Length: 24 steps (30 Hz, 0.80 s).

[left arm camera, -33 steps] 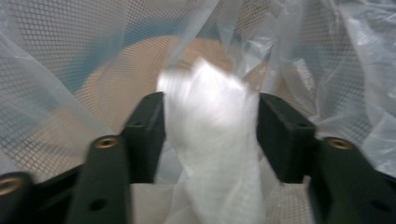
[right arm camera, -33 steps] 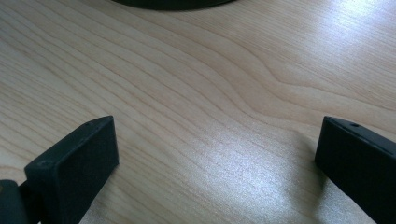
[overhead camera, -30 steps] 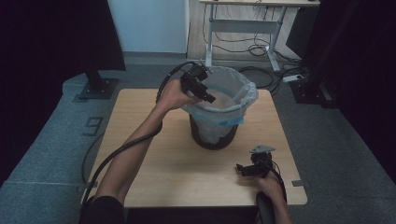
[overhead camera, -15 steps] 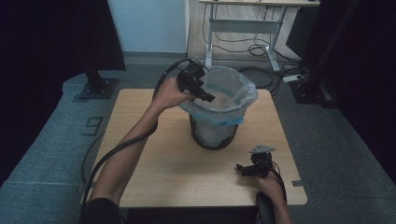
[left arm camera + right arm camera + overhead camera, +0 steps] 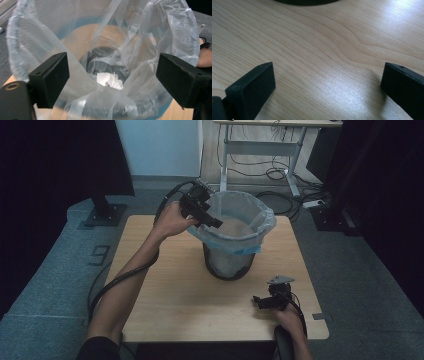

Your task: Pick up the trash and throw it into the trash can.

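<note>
While the left claw point(image 5: 212, 221) hung over the near-left rim of the mesh bin point(image 5: 231, 262), its jaws were spread wide w/ nothing between them. Bin sat mid-desk point(image 5: 165, 295), lined w/ a clear plastic bag point(image 5: 260, 227) folded over the rim. Left gripper view looked straight down inside: crumpled white tissue point(image 5: 110, 80) lay at the bag's bottom, well below the jaws. Right claw point(image 5: 264, 301) sat low at the desk's front-right, well apart from the bin, jaws also wide open, empty, bare wood between them.
</note>
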Tool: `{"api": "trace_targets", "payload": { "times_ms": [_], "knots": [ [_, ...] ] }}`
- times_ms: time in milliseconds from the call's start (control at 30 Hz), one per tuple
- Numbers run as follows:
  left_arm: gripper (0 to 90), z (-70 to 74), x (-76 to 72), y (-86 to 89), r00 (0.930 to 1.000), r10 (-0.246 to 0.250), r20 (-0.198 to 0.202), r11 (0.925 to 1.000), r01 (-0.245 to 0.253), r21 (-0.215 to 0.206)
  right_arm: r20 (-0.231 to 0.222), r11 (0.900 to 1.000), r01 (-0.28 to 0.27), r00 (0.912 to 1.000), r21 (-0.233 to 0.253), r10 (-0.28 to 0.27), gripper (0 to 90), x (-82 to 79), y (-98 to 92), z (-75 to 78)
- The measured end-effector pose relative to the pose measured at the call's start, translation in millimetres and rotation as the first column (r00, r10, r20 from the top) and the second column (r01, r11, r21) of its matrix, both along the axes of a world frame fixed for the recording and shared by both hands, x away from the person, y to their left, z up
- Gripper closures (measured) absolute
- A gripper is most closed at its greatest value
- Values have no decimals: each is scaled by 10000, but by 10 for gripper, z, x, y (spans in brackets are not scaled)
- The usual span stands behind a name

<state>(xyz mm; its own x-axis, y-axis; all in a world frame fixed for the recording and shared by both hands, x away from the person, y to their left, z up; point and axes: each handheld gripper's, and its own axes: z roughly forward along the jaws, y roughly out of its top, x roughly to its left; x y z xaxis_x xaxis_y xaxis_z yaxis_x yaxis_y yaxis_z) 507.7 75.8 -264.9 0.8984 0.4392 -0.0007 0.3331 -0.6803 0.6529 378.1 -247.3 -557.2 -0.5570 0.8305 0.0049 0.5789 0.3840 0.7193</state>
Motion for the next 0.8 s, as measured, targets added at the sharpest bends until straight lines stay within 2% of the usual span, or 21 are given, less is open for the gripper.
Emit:
{"api": "trace_targets", "payload": {
  "times_ms": [367,800],
  "knots": [
    [45,29,-90,198,9996,154,219,9999,-155,32,1,10000,4,10000,1,-4,0,0,1,0],
    [26,-36,-236,536,9984,463,316,9986,-454,-285,8,10000,1,10000,-3,-1,0,0,1,0]
  ]
}}
